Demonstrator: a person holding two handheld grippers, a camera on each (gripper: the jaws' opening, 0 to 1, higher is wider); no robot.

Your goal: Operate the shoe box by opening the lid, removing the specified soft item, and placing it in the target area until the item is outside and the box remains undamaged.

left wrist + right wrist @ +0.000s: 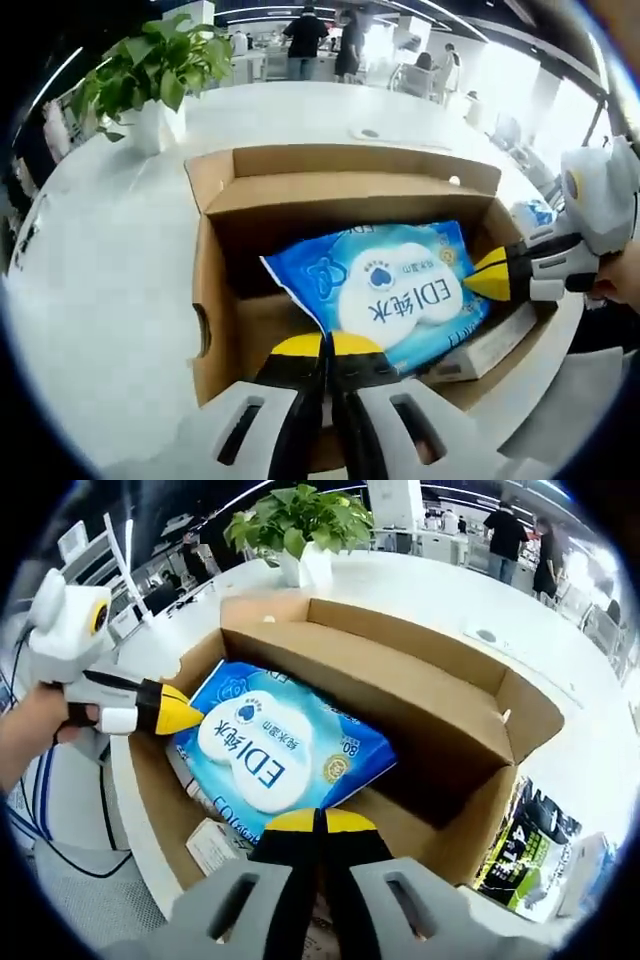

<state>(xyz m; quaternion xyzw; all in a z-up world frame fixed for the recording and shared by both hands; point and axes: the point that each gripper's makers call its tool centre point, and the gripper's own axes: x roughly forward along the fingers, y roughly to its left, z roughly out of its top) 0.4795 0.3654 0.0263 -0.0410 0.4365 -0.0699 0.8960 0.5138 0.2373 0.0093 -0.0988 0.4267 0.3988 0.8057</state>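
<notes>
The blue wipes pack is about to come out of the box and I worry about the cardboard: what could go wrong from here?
Both claws, left and right, look shut on opposite edges of the blue wipes pack; uneven pulling may tear or drop it. Lifted, it could snag the inner flap of the cardboard box and crease it. The smaller carton beside the pack might get dragged along.

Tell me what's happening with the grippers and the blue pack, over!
Left gripper and right gripper both shut on the blue soft wipes pack, opposite edges. Pack inside the open brown cardboard box. Nothing in the way.
</notes>
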